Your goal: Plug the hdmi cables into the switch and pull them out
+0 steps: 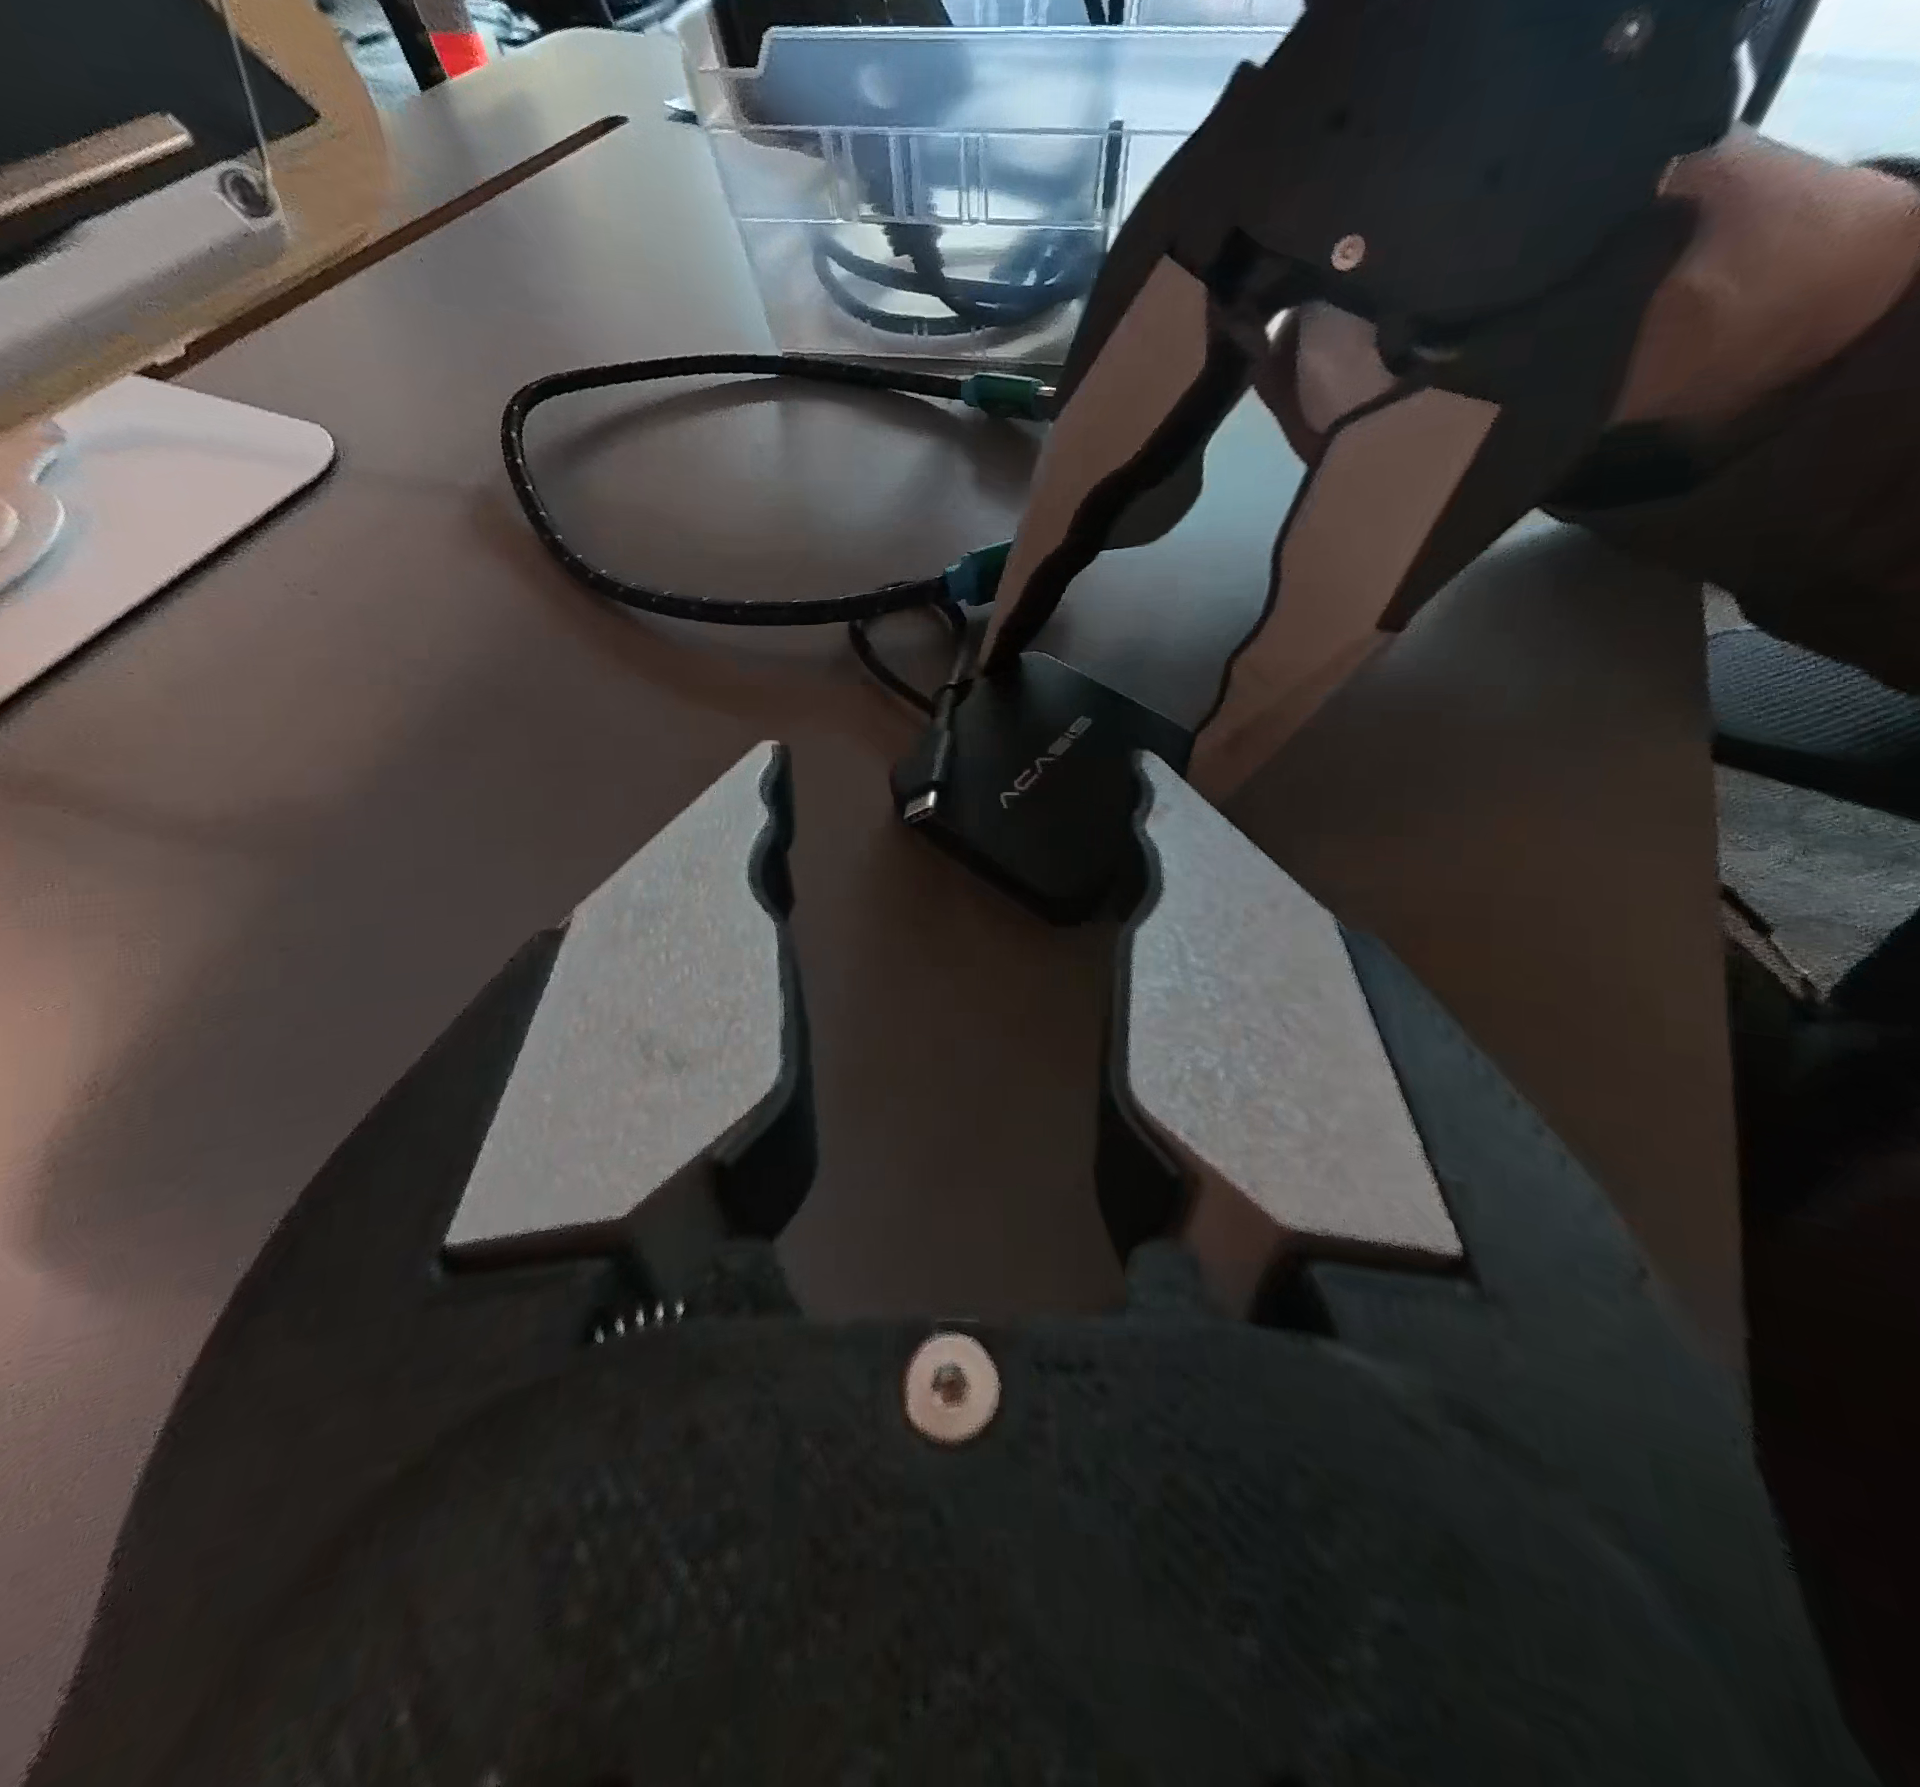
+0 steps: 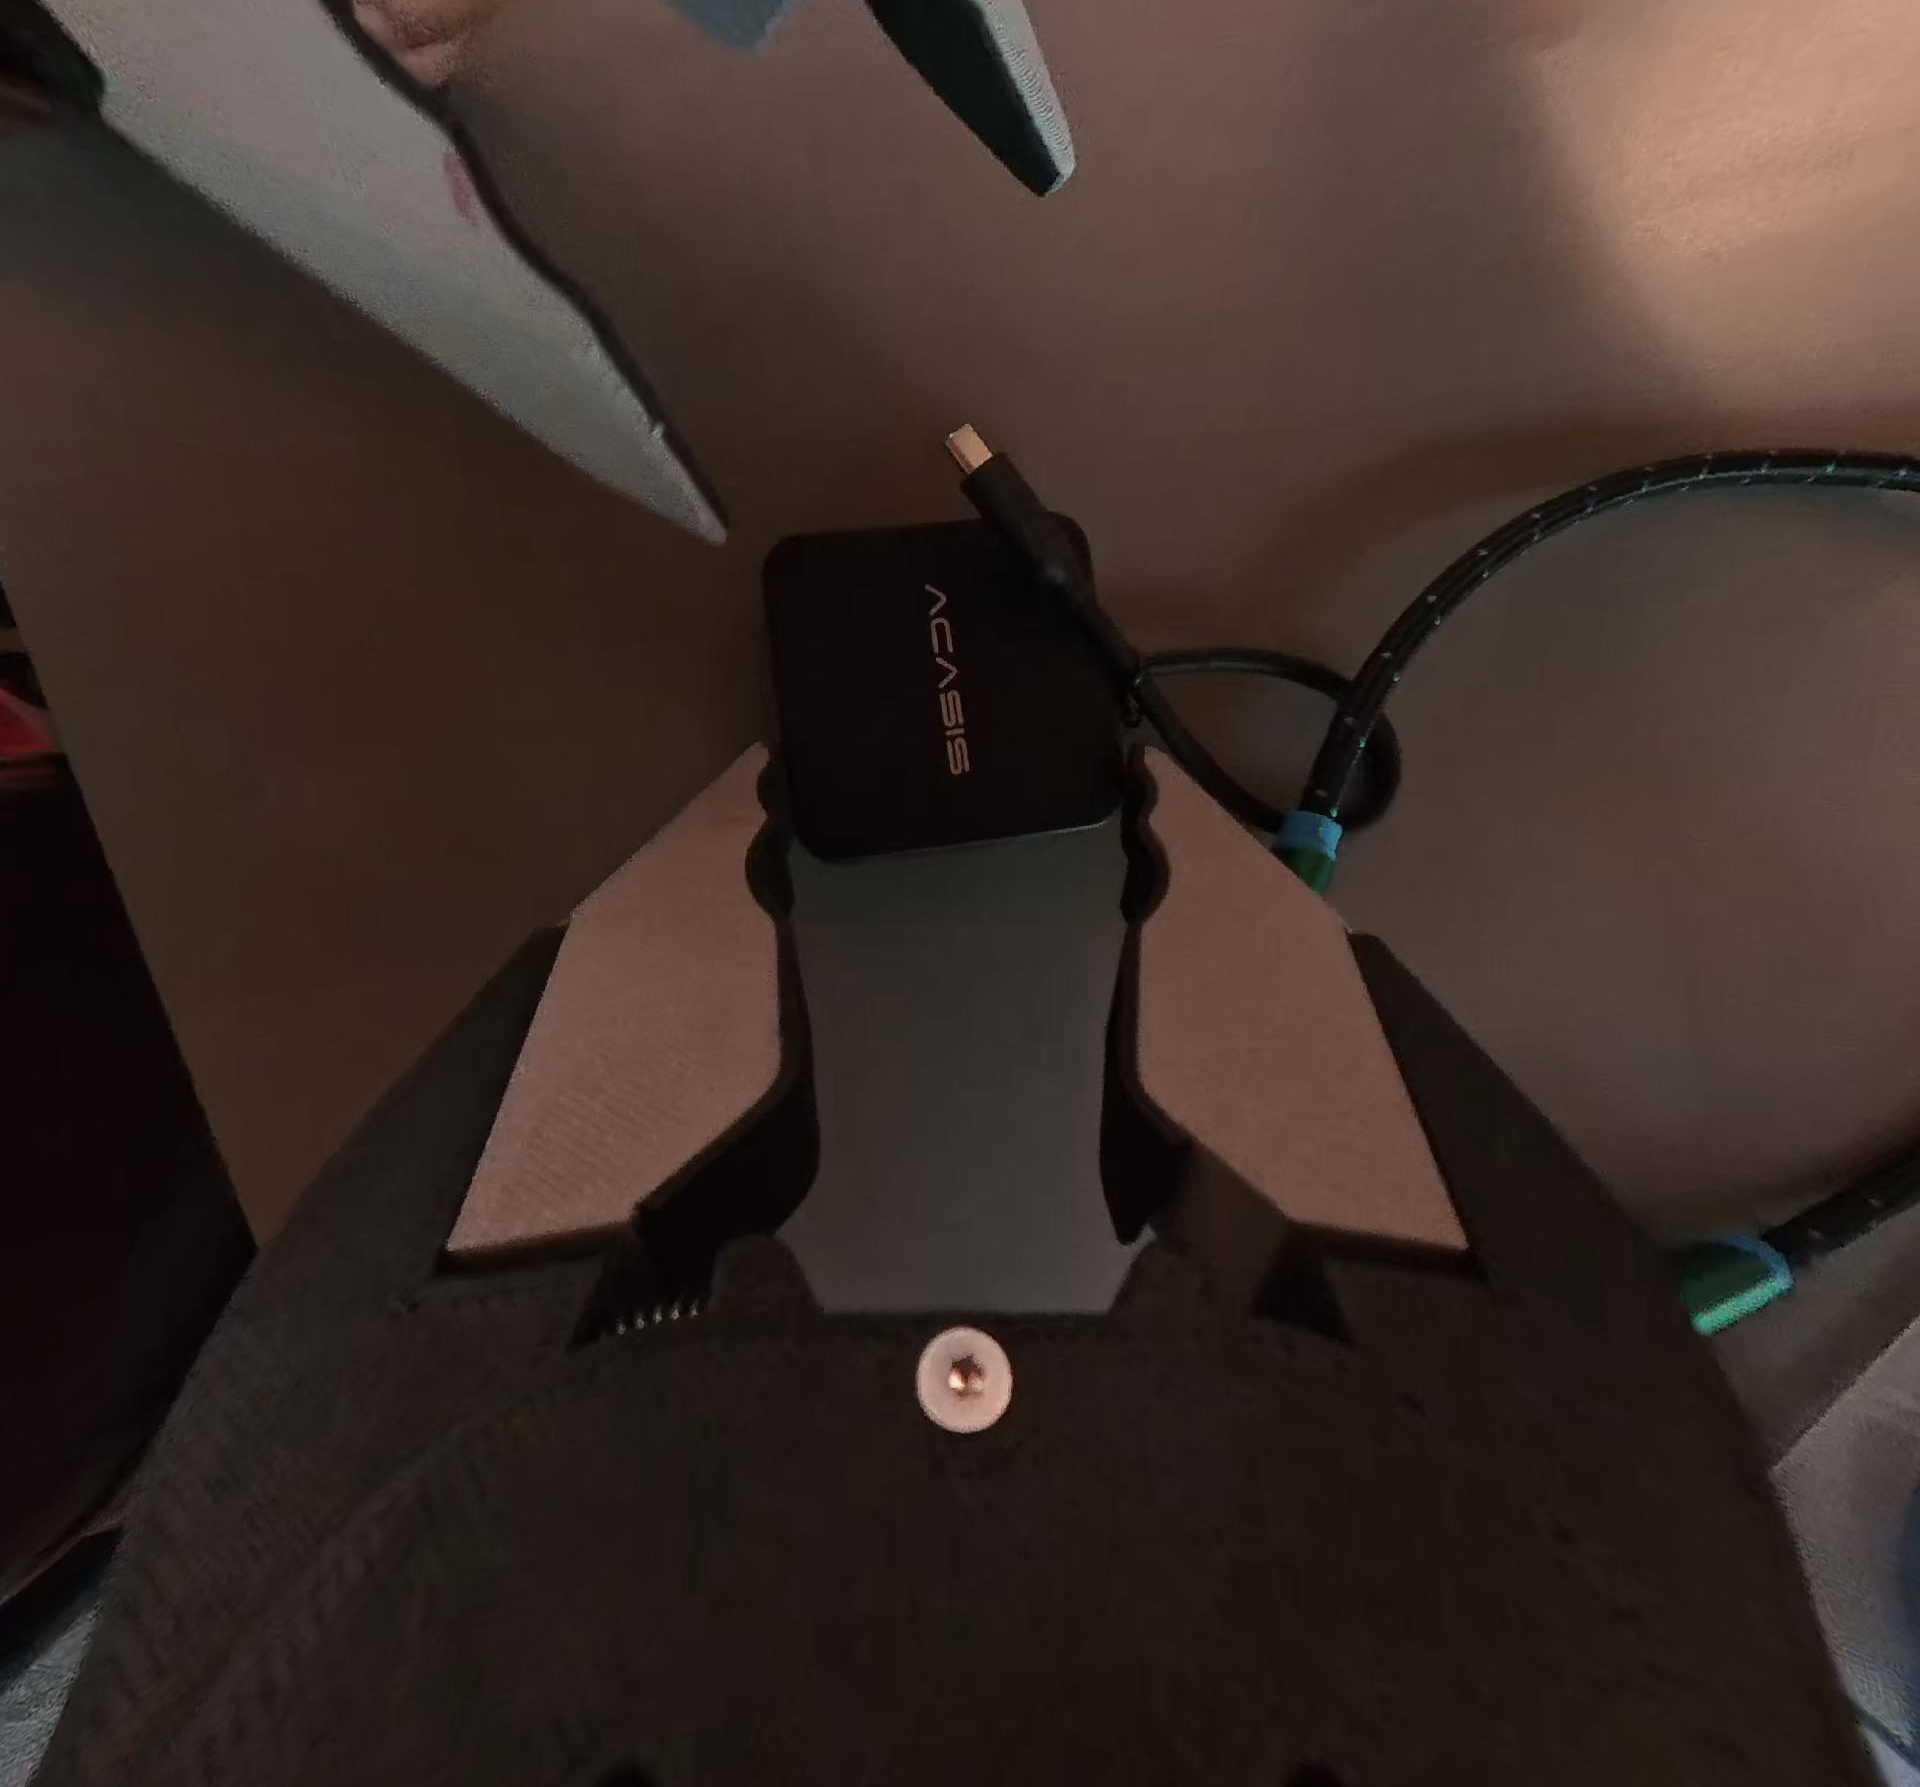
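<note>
Switch [image 2: 940,688] lies flat on the worktop [image 1: 416,698], right tongs [image 2: 945,802] straddling its near end, pads close but seemingly not pressing. Left tongs [image 1: 961,833] gape beside it. Clamp the switch squarely before fetching the braided cable [image 1: 644,584] far-left.

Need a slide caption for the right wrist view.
Right gripper straddling the black switch, braided HDMI cable loose alongside, left gripper open above.
</note>
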Action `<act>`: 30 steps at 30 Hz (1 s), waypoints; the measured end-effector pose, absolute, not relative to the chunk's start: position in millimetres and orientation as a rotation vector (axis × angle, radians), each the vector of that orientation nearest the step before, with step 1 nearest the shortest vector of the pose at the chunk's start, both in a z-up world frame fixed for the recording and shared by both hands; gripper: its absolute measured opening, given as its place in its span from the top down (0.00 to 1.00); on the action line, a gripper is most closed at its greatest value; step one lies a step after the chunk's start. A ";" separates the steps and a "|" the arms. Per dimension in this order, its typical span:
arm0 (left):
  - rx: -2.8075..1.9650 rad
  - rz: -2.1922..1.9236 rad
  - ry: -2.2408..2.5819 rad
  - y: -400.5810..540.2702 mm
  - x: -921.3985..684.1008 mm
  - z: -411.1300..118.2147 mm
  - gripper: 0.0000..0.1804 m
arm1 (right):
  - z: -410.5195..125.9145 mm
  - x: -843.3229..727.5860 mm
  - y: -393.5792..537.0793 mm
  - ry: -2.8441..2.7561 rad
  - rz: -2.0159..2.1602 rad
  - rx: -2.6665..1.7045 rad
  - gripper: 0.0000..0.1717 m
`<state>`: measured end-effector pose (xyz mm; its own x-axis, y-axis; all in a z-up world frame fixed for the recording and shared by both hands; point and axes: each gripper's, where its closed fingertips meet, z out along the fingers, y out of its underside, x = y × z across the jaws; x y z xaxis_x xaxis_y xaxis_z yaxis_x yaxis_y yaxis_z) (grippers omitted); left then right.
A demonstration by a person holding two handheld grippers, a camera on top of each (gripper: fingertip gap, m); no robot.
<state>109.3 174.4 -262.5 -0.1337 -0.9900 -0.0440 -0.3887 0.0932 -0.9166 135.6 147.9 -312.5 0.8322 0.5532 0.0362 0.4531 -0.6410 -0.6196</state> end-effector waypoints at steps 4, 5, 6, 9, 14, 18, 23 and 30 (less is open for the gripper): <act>-1.282 -0.937 1.654 170.1 110.2 -260.5 0.65 | -303.1 134.5 149.5 -0.647 0.307 -2.354 0.64; -1.230 -0.893 1.664 167.6 110.1 -260.0 0.65 | -298.3 133.6 150.4 -0.611 0.355 -2.337 0.64; -1.169 -0.837 1.679 164.7 110.3 -260.2 0.65 | -293.1 132.1 150.6 -0.575 0.417 -2.320 0.65; -0.959 -0.571 1.694 161.1 112.9 -265.2 0.69 | -281.0 127.9 149.1 -0.489 0.592 -2.274 0.65; -0.608 -0.096 1.669 160.6 116.5 -268.0 0.78 | -275.5 125.7 147.0 -0.407 0.733 -2.256 0.64; -0.381 0.099 1.599 149.8 116.4 -255.6 0.86 | -272.3 121.3 143.7 -0.378 0.810 -2.254 0.65; -0.426 0.025 1.603 146.1 112.6 -245.3 0.89 | -257.6 120.2 143.3 -0.379 0.798 -2.200 0.65; -0.655 -0.452 1.484 154.9 96.7 -207.1 0.93 | -218.5 129.4 130.3 -0.524 0.665 -2.056 0.56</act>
